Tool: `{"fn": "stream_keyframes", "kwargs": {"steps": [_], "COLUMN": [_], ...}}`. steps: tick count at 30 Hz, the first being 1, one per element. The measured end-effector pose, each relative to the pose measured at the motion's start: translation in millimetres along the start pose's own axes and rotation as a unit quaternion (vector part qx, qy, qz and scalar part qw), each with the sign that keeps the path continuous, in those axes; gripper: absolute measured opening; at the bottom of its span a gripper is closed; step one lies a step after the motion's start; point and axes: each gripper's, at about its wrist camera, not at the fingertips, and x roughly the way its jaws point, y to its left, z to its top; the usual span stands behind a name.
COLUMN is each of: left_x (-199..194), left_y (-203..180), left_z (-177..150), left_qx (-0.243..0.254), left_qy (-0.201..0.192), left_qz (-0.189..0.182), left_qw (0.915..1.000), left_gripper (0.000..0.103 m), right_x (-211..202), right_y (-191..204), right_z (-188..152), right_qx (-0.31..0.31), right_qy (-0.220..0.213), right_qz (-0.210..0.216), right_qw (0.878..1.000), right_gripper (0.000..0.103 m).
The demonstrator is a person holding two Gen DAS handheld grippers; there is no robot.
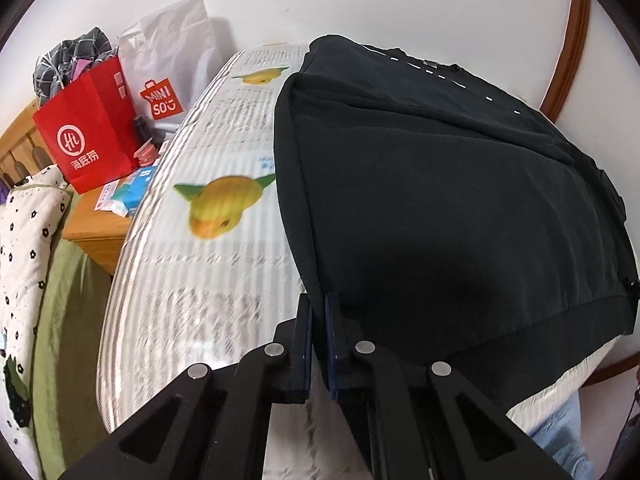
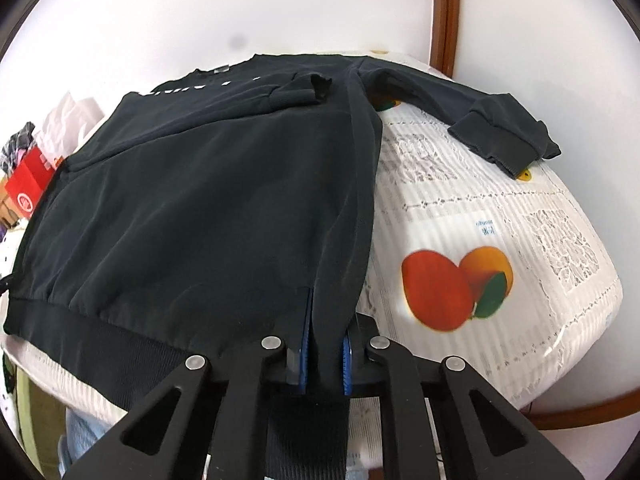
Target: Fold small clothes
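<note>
white wall and a brown wooden trim (image 2: 444,12) stand behind the bench (image 2: 500,240), which wears a white cloth printed with fruit and grey text. spread over it lies a black sweatshirt (image 2: 200,200), back part up as far as i can tell, with a ribbed hem (image 2: 100,332) toward me, one sleeve (image 2: 500,136) stretched out to the side and the other cuff (image 2: 308,88) folded onto the body. my left fingers (image 1: 320,312) are pinched shut on the sweatshirt's side edge near the hem; my right fingers (image 2: 324,344) are clamped on a thick fold of the opposite edge. white lettering near the collar is too small to read. a red paper bag (image 1: 88,128) and a white miniso bag (image 1: 168,60) sit on a wooden cabinet (image 1: 100,232) beyond, their contents cut off and blurred.
</note>
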Motion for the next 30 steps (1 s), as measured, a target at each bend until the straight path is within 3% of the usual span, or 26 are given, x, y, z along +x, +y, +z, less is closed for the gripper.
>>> {"fn": "stream_keyframes", "kwargs": {"steps": [6,9,11,12,14,15,16,21,23,26,30], "left_x": [-6.6,-8.8,-11.2,-12.9,-16.1,-17.7,-19.0,-12.3,-3.9,7.8,23.8], "left_y": [1.5,2.9,2.6,1.9,-0.8,-2.7,-5.0,-18.0,-23.7,-30.5,-38.5], "left_z": [-4.8,-0.8,3.9,6.6,15.2,20.3,26.2,58.1,70.7,86.2,101.0], "left_qx": [-0.008,-0.013,-0.013,-0.012,-0.010,-0.008,-0.007,0.002,0.001,-0.003,-0.006], "left_qy": [0.006,0.004,-0.003,-0.009,-0.022,-0.029,-0.038,-0.048,-0.045,-0.044,-0.037], "left_qz": [-0.008,-0.021,-0.011,-0.009,-0.004,-0.003,-0.004,-0.003,-0.004,-0.006,-0.006], "left_qw": [0.9999,0.9997,0.9998,0.9999,0.9997,0.9995,0.9993,0.9988,0.9990,0.9990,0.9993], "left_gripper": [0.009,0.010,0.023,0.027,0.050,0.056,0.060,0.060,0.060,0.060,0.060], "right_x": [-3.2,-2.7,-6.2,-9.2,-17.7,-21.7,-23.9,-22.0,-14.5,-0.4,28.1], "right_y": [0.2,2.0,-2.1,-5.3,-19.1,-25.3,-31.3,-77.9,-90.9,-104.0,-119.3], "right_z": [-4.4,-1.0,3.3,5.2,14.1,17.1,21.2,52.2,63.4,78.8,97.7], "right_qx": [-0.010,-0.015,-0.013,-0.010,0.003,0.011,0.018,0.073,0.077,0.068,0.066], "right_qy": [0.009,0.011,0.007,0.000,-0.026,-0.039,-0.048,-0.076,-0.074,-0.085,-0.051], "right_qz": [-0.001,-0.003,0.004,0.005,-0.007,-0.017,-0.027,-0.077,-0.083,-0.135,-0.128], "right_qw": [1.000,1.000,1.000,1.000,1.000,0.999,0.998,0.991,0.991,0.985,0.988], "right_gripper": [0.012,0.016,0.022,0.028,0.044,0.052,0.055,0.055,0.055,0.055,0.054]}}
